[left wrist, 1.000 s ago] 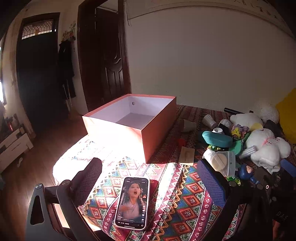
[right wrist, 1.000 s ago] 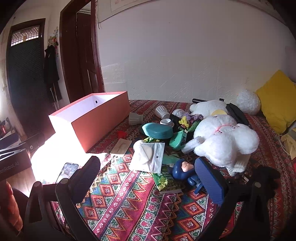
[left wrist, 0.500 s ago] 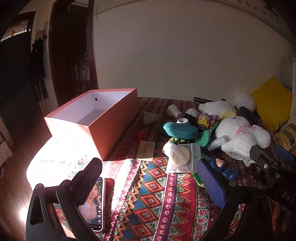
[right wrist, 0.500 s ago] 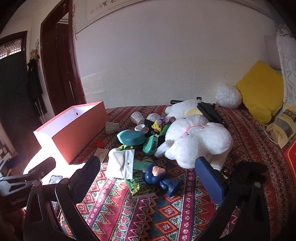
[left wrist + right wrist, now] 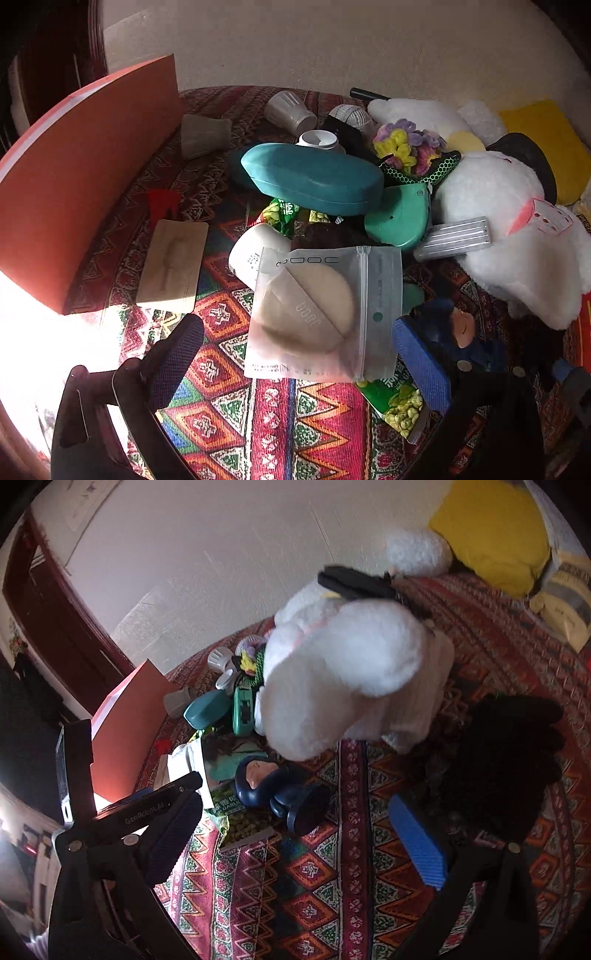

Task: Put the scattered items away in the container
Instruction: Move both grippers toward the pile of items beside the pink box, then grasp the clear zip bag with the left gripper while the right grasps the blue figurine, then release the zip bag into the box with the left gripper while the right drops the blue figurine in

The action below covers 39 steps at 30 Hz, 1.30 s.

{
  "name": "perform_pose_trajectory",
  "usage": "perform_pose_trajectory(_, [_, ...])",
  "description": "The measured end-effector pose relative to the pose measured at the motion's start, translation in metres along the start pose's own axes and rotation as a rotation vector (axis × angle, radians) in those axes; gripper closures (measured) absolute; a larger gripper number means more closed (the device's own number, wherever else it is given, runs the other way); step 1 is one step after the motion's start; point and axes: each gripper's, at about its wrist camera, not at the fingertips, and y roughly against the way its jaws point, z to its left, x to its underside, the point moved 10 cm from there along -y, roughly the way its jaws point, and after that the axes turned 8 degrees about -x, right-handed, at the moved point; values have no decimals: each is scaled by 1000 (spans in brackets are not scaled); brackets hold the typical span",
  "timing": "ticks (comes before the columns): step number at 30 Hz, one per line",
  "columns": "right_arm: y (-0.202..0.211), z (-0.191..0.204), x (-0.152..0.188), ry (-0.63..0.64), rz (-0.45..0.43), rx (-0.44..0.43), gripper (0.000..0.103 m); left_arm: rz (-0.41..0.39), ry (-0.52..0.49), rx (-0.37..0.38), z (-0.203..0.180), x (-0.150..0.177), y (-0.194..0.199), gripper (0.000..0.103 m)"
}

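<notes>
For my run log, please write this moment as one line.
left claw: open, over puff bag | right claw: open, near blue doll | box: nothing carried

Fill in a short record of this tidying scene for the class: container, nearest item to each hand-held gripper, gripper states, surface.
container: orange box, at the left of the pile
left hand-held gripper: open, fingers either side of the clear pouch of powder puffs
right hand-held gripper: open, holding nothing, navy doll just ahead
surface: patterned cloth
largest item: white plush toy
</notes>
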Motion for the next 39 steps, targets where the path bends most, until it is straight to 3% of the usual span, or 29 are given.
perform_pose_trajectory(1, [-8, -3, 4, -36, 28, -25, 7, 9, -10, 35, -3, 1, -4, 14])
perform_pose_trajectory(2, [-15, -7, 7, -68, 52, -41, 8, 34, -17, 69, -5, 4, -9, 51])
perform_pose_trajectory(3, [-23, -10, 10, -99, 72, -51, 11, 72, -13, 93, -6, 8, -13, 59])
perform_pose_trajectory(8, [-54, -22, 27, -272, 143, -131, 21, 125, 15, 169, -7, 13, -4, 73])
perform_pose_trajectory(11, [-62, -15, 36, -369, 161, -231, 27, 112, 18, 217, -8, 11, 11, 76])
perform_pose_trajectory(14, [-66, -15, 40, -461, 144, -273, 28, 75, 31, 267, -3, 1, 32, 78])
perform_pose_trajectory(18, [-71, -22, 41, -547, 102, -274, 31, -1, 78, 322, 18, -22, 62, 79])
perform_pose_trajectory(20, [-74, -25, 40, -551, 81, -243, 42, -55, 111, 322, 39, -46, 76, 79])
perform_pose_trajectory(21, [-76, -27, 40, -547, 71, -216, 57, -94, 129, 310, 55, -61, 85, 79])
perform_pose_trajectory(25, [-72, -28, 46, -547, 29, -203, 67, -248, 228, 208, 136, -115, 112, 78])
perform_pose_trajectory(28, [-60, -26, 49, -530, -6, -206, 80, -271, 285, 101, 196, -132, 101, 76])
perform_pose_trajectory(31, [-53, -23, 57, -523, -11, -210, 82, -174, 374, -5, 250, -124, 60, 52])
perform_pose_trajectory(33, [-51, -20, 63, -526, -13, -214, 82, -127, 459, -26, 278, -112, 46, 39])
perform_pose_trajectory(35, [-49, -15, 66, -540, -14, -227, 83, -138, 479, -13, 288, -108, 48, 37])
perform_pose_trajectory(38, [-45, -9, 78, -587, -11, -276, 84, -186, 477, -20, 301, -105, 62, 20])
perform_pose_trajectory(39, [-44, -6, 83, -604, -10, -295, 84, -197, 486, -43, 307, -101, 66, 19])
